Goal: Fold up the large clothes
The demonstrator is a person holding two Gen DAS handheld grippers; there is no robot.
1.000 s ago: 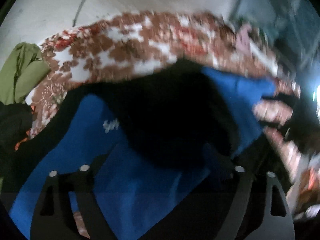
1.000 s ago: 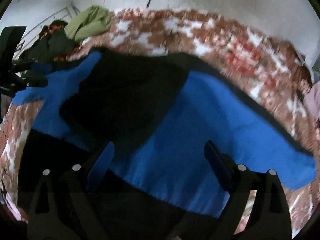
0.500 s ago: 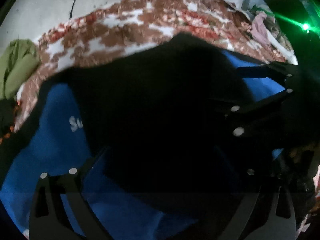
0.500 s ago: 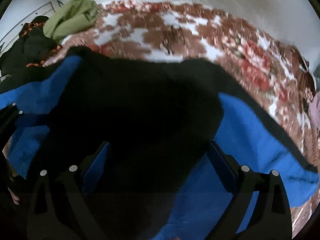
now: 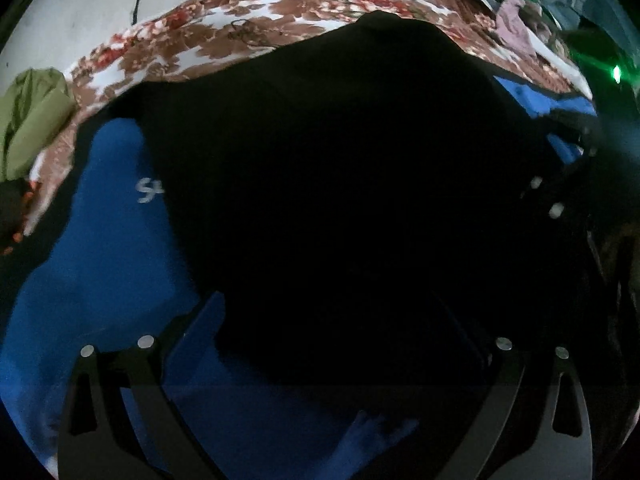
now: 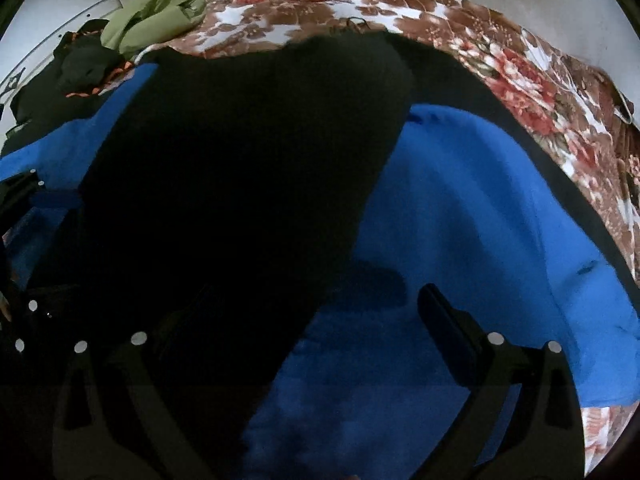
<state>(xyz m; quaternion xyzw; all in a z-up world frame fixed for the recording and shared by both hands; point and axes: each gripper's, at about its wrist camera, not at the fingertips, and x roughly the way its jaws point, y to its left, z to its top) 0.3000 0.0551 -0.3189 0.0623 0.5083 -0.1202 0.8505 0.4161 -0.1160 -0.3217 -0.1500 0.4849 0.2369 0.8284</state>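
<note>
A large blue and black garment [image 5: 112, 248] [image 6: 480, 208] lies spread on a floral bedspread. Its black panel [image 5: 340, 180] [image 6: 240, 184] fills the middle of both views. White lettering [image 5: 148, 190] shows on the blue part in the left wrist view. My left gripper [image 5: 332, 320] is open, low over the garment, with nothing between its fingers. My right gripper [image 6: 304, 312] is open too, just above the cloth. The right gripper also shows at the right edge of the left wrist view [image 5: 560, 184]; the left gripper shows at the left edge of the right wrist view [image 6: 20, 196].
The floral bedspread [image 5: 248, 36] [image 6: 520, 80] reaches back to a pale wall. A green garment [image 5: 28, 120] [image 6: 160, 12] and a dark one with orange trim [image 6: 80, 68] lie at the far left. Pink clothes [image 5: 516, 28] lie at the far right.
Both grippers have come down closer to the garment and nearer each other. The black panel now fills more of both views.
</note>
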